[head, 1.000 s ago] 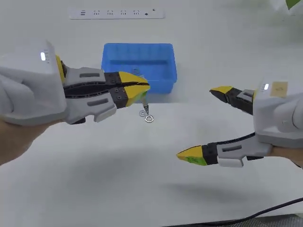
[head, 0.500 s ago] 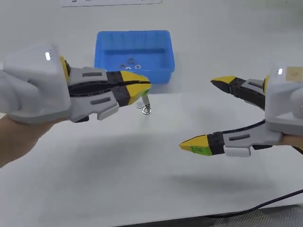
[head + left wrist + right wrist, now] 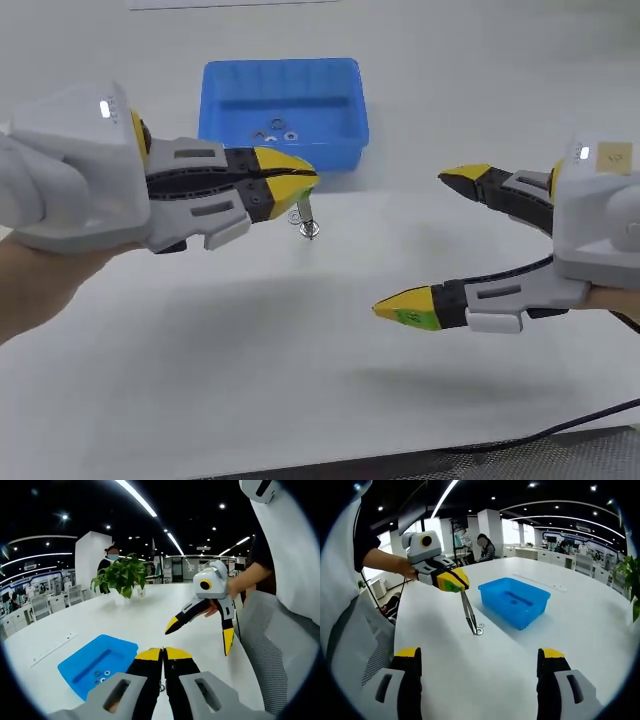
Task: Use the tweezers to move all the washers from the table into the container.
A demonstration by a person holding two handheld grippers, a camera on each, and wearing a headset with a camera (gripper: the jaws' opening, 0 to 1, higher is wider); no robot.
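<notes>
My left gripper (image 3: 308, 182) is shut on slim metal tweezers (image 3: 306, 212) that point down at the white table. Their tips rest at two small washers (image 3: 310, 231) lying just in front of the blue container (image 3: 230, 150); I cannot tell whether one is pinched. Several washers (image 3: 276, 131) lie inside the container. In the right gripper view the tweezers (image 3: 468, 612) reach the washers (image 3: 479, 629), left of the container (image 3: 515, 600). My right gripper (image 3: 412, 244) hovers open to the right with nothing in it; its own jaws (image 3: 479, 655) stand wide apart.
A black cable (image 3: 560, 430) runs along the table's near right edge. A white power strip (image 3: 540, 582) lies beyond the container. A potted plant (image 3: 122, 577) stands on the far side of the table, with a person behind it.
The head camera has tilted, so the container sits higher in the picture. The tweezers' tips have come a little closer to the washers. The right gripper has held its place, open.
</notes>
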